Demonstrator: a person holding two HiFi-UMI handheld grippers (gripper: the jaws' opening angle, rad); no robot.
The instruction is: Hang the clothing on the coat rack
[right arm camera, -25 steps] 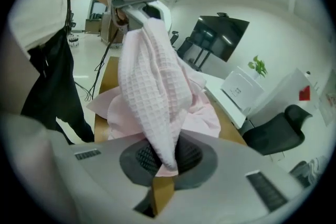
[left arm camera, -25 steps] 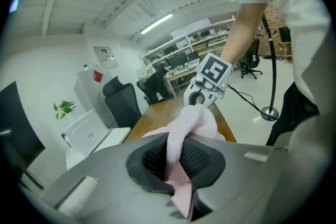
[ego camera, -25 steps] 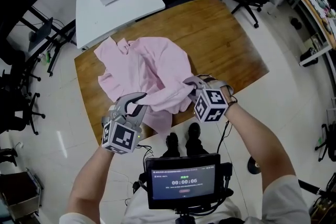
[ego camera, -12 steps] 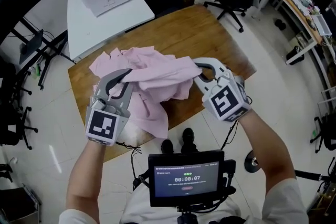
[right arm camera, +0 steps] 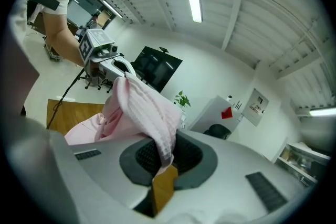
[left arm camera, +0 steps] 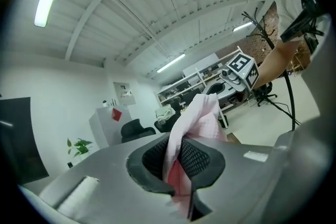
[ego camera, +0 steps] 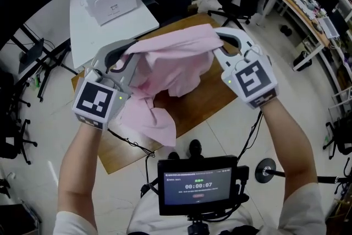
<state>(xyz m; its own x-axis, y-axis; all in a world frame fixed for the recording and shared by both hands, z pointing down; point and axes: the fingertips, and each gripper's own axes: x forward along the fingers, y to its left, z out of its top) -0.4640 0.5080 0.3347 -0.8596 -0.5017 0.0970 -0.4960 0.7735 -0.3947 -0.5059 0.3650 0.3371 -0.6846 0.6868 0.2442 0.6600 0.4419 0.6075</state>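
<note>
- We held the shirt (ego camera: 170, 58) up over the table (ego camera: 231, 91), its top edge stretched between both tools so it opened out for hanging.
- The left gripper (ego camera: 120, 54) was clamped on a fold of the shirt, with the fabric pinched between its pads (left arm camera: 197, 157).
- The right gripper (ego camera: 219, 37) was pinched tight on the other end, the cloth draping over its jaws.
- The lower part drooped near the table. We couldn't tell if it touched.
- The rack wasn't in the head view, so hanging was not yet done.

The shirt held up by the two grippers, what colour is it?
Pale pink; the cloth shirt shows best in the head view.
</note>
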